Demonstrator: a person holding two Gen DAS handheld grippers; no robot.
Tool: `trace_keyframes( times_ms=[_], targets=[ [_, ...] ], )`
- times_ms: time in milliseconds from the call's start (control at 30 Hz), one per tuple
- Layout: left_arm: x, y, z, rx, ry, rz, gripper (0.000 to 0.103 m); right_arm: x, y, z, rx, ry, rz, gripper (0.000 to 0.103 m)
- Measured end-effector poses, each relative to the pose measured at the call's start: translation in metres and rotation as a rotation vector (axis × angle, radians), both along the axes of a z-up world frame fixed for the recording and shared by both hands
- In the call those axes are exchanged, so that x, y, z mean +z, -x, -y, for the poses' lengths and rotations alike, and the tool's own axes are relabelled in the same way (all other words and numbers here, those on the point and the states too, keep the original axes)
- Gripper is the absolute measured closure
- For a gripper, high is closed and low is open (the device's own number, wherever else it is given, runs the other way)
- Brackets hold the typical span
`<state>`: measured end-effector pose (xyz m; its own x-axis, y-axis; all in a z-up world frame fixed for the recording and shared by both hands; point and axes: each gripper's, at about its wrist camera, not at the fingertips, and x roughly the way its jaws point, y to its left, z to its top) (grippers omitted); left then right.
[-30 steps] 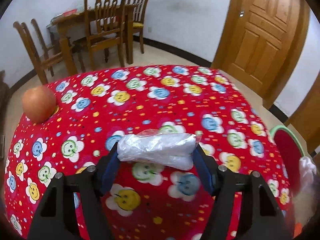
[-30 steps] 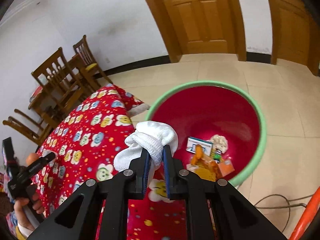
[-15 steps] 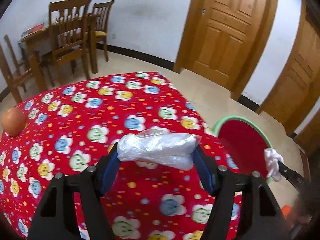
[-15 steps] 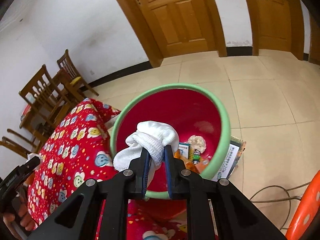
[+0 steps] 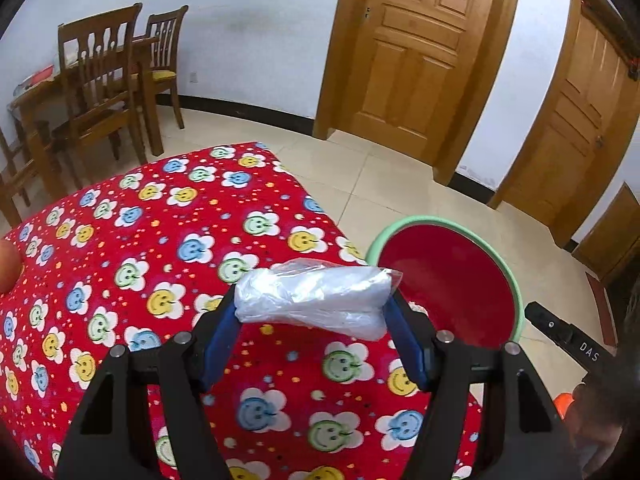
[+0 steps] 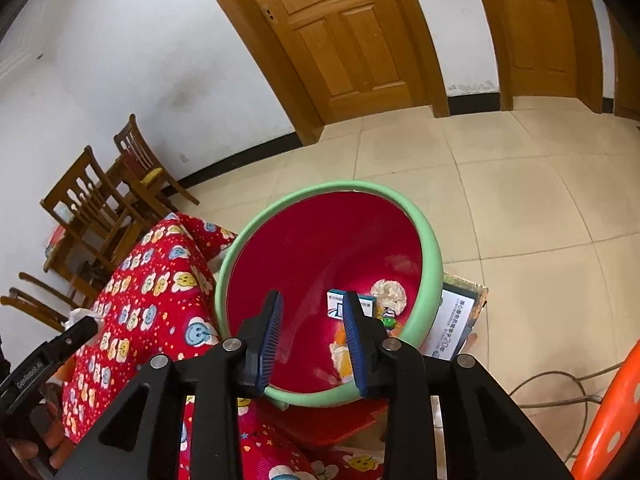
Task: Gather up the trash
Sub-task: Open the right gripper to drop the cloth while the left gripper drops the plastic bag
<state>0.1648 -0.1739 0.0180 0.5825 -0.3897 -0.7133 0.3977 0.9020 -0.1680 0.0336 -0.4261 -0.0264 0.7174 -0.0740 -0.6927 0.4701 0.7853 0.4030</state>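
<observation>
Plastic bag (image 5: 316, 298) clamped in left gripper (image 5: 314, 332); right gripper (image 6: 312, 334) opening, empty, over bin (image 6: 432, 248).

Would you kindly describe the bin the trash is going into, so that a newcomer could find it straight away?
Start at the table under the red smiley-flower cloth; the bin stands on the tiled floor against its corner, toward the wooden doors. It is round and open-topped, red inside with a pale green rim, with scraps at its bottom.

Left gripper (image 5: 314, 312): jaws pressed on both ends of a crumpled clear plastic bag (image 5: 314, 296).
Table: red cloth (image 5: 160, 248) with smiling flowers, under the bag.
Bin (image 5: 460, 280): red inside, green rim, beside the table.
Right gripper (image 5: 560, 330): only a black tip, near the bin rim.
</observation>
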Motion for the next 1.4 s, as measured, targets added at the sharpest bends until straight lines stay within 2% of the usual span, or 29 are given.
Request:
trace_keyframes(
  times_ms=[33, 100, 533, 733, 1067, 1300, 1400],
  targets=[
    [0.000, 0.001, 0.003, -0.006, -0.001, 0.000, 0.033, 0.001, 0.002, 0.001, -0.001, 0.000, 0.005, 0.056],
    [0.000, 0.003, 0.009, -0.021, 0.000, -0.002, 0.033, 0.004, 0.006, 0.001, -0.007, 0.000, 0.018, 0.052],
    [-0.003, 0.015, 0.060, -0.125, -0.019, -0.004, 0.033, 0.017, 0.035, 0.014, -0.056, 0.057, 0.042, 0.050],
    [-0.015, 0.016, 0.088, -0.187, -0.064, -0.008, 0.033, 0.011, 0.044, 0.026, -0.090, 0.036, 0.038, 0.050],
    [-0.028, 0.011, 0.116, -0.231, -0.106, -0.023, 0.033, 0.008, 0.053, 0.035, -0.119, 0.023, 0.043, 0.050],
    [-0.031, 0.010, 0.120, -0.229, -0.113, -0.027, 0.023, 0.007, 0.058, 0.038, -0.135, 0.024, 0.043, 0.050],
    [-0.031, 0.011, 0.118, -0.225, -0.119, -0.027, 0.023, 0.007, 0.059, 0.037, -0.135, 0.023, 0.043, 0.050]
  ],
)
